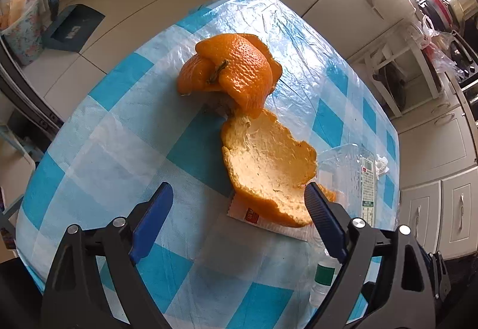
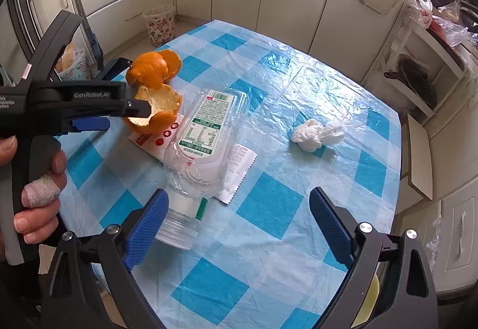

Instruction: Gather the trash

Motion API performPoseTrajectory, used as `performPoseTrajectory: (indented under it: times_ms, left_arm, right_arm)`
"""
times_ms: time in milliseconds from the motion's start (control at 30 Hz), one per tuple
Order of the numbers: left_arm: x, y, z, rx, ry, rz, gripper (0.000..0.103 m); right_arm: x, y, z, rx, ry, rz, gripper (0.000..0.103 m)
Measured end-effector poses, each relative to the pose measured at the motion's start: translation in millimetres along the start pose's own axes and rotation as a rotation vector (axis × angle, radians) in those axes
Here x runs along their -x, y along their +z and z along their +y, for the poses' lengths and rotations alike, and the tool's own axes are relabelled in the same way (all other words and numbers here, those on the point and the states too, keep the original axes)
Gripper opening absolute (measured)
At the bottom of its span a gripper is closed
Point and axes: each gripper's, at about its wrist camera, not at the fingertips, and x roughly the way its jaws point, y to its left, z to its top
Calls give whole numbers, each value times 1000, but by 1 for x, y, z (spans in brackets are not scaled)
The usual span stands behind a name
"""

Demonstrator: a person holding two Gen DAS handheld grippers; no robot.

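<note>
Orange peel (image 1: 257,131), dimpled and glossy outside with pale, fibrous pith inside, lies in two curled pieces near the left edge of a table (image 2: 269,239) covered in a crinkled blue-and-white checked plastic sheet. The nearer, cup-shaped piece rests partly on a flat white sachet (image 1: 266,220) with red print. The left gripper (image 1: 239,200) hovers with its ribbed blue jaws spread wide, one finger just beside the peel's rim. Just beside the peel lies a flattened clear plastic bottle (image 2: 206,143) bearing a green-and-white label, overlapping a serrated white wrapper (image 2: 239,173). A crumpled white tissue (image 2: 316,133) sits towards the right edge, well apart from the rest. The right gripper (image 2: 239,209) hangs above the near edge, its jaws also apart and holding nothing. A patterned waste bin (image 2: 159,25) stands on the tiled floor beyond the table's far corner.
</note>
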Motion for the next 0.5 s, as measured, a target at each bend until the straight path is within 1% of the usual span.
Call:
performPoseTrajectory:
  times_ms: [67,100,133,167,200,233,267,333,367,433,500]
  left_arm:
    - [0,3,0,5,16,-18,77]
    - [0,3,0,-5,22,-19,61]
    - [-2,4,-1,-18,30,-14,46]
    - [-2,5,-1,-30,40,-12,38]
    - [-3,5,-1,-39,45,-8,22]
    - [-3,5,0,-47,51,-4,14]
    - [-1,5,1,-53,57,-1,13]
    - [4,6,1,-78,65,-1,8]
    - [8,6,1,-102,85,-1,7]
    - [13,5,-2,-171,102,26,7]
    - [22,1,-2,-225,128,29,7]
  right_arm:
    - [-3,0,3,11,-1,6,91]
    - [-3,0,4,16,-2,8,91]
    - [-5,0,5,20,-3,10,91]
    - [-5,1,5,22,-4,12,91]
    - [-6,1,6,22,-6,12,91]
    - [-7,3,5,20,-6,12,91]
    - [-7,4,4,17,-5,10,91]
    - [-6,5,5,13,-4,6,91]
    - [-6,6,5,14,-3,5,91]
    - [-6,7,7,20,-7,4,91]
    - [-6,6,7,21,-9,5,91]
